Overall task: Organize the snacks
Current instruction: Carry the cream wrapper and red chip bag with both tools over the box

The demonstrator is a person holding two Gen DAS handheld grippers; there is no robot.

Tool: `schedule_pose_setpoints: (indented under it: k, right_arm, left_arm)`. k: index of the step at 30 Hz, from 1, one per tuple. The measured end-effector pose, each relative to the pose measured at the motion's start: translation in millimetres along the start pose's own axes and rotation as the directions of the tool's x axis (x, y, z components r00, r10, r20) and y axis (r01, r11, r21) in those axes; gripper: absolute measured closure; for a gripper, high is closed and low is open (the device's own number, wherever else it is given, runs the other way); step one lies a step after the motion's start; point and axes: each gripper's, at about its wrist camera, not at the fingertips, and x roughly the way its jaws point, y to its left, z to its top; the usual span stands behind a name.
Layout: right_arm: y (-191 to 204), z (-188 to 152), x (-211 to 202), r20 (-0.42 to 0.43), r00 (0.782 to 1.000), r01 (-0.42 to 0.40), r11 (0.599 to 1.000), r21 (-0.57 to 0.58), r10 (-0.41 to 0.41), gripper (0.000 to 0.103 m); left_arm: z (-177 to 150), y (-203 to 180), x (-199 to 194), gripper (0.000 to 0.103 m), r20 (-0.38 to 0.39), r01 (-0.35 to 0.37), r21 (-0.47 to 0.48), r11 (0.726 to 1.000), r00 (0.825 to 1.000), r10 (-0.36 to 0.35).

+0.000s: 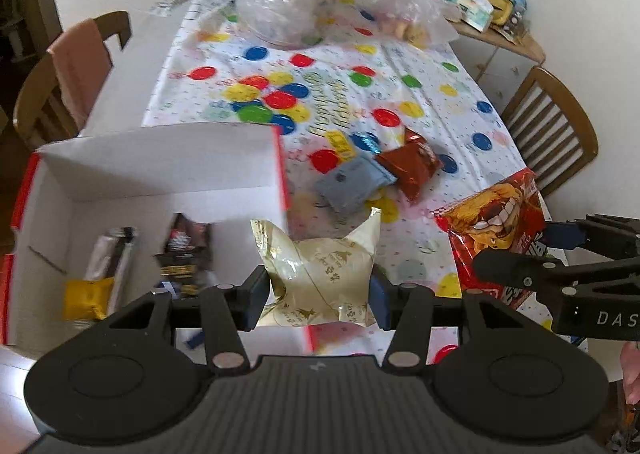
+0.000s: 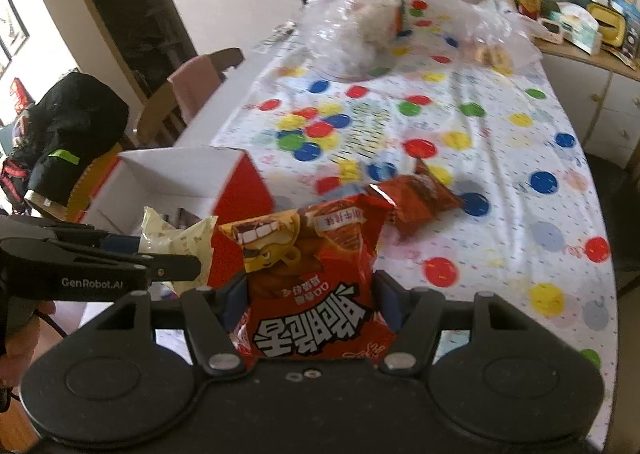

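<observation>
My left gripper (image 1: 318,296) is shut on a pale gold snack packet (image 1: 320,278), held in the air beside the open white box (image 1: 160,174). In the right wrist view the same packet (image 2: 176,238) shows at the left, in the left gripper (image 2: 172,254). My right gripper (image 2: 308,302) is shut on a large red snack bag (image 2: 316,286) with a cartoon face, lifted above the table. That bag (image 1: 496,226) also appears at the right of the left wrist view. Inside the box lie a dark packet (image 1: 186,254), a yellow one (image 1: 86,296) and a silver one (image 1: 112,254).
On the balloon-print tablecloth (image 1: 420,114) lie a brown-red packet (image 1: 412,164), a grey-blue packet (image 1: 352,182) and small yellow and blue sweets (image 1: 352,144). Clear plastic bags (image 1: 280,2) sit at the far end. Wooden chairs (image 1: 556,134) flank the table; a cluttered sideboard (image 1: 492,26) stands behind.
</observation>
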Motion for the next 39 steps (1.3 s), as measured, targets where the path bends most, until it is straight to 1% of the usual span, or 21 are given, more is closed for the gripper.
schedule_pose_setpoints:
  k: [5, 11, 16, 21, 23, 30, 35, 39]
  right_arm:
    - [35.4, 6.1, 8.7, 0.006, 1.0, -0.014, 1.0, -0.028, 0.014, 0.039]
    - [77.1, 14.5, 29.9, -0.002, 1.0, -0.028, 0.998, -0.063, 0.028, 0.039]
    - [107.8, 24.6, 51.1, -0.014, 0.999, -0.04, 0.995, -0.092, 0.039, 0.039]
    - [132.1, 35.4, 75.5, -0.03, 0.999, -0.031, 0.992, -0.122, 0.028, 0.038]
    - [139.7, 39.0, 86.1, -0.041, 0.999, -0.027, 0.991, -0.129, 0.022, 0.038]
    - [161.0, 46.4, 123.3, -0.095, 0.995, -0.031, 0.987, -0.16, 0.015, 0.038]
    - [166.5, 45.6, 151.6, -0.141, 0.99, -0.034, 0.985, -0.171, 0.01, 0.039]
    - [169.8, 43.1, 166.3, -0.167, 0.986, -0.038, 0.981, -0.191, 0.005, 0.039]
  left_arm:
    - [-2.5, 35.5, -12.4, 0.052, 0.019, -0.019, -0.024, 1.0, 1.0, 0.02]
    - [-2.5, 79.9, -21.8, 0.052, 0.034, -0.053, -0.063, 0.997, 0.998, 0.056]
    - [-0.9, 114.2, -19.8, 0.052, 0.028, -0.101, -0.089, 0.991, 0.994, 0.104]
    - [7.7, 144.5, -10.7, 0.052, 0.013, -0.151, -0.102, 0.983, 0.988, 0.153]
    - [12.5, 154.2, -4.7, 0.052, 0.0, -0.152, -0.105, 0.983, 0.988, 0.153]
    - [26.5, 176.7, 28.5, 0.052, -0.083, -0.167, -0.094, 0.981, 0.984, 0.16]
    - [29.4, 182.5, 50.1, 0.052, -0.127, -0.187, -0.07, 0.98, 0.976, 0.177]
    - [30.5, 183.8, 64.2, 0.052, -0.162, -0.194, -0.054, 0.979, 0.97, 0.183]
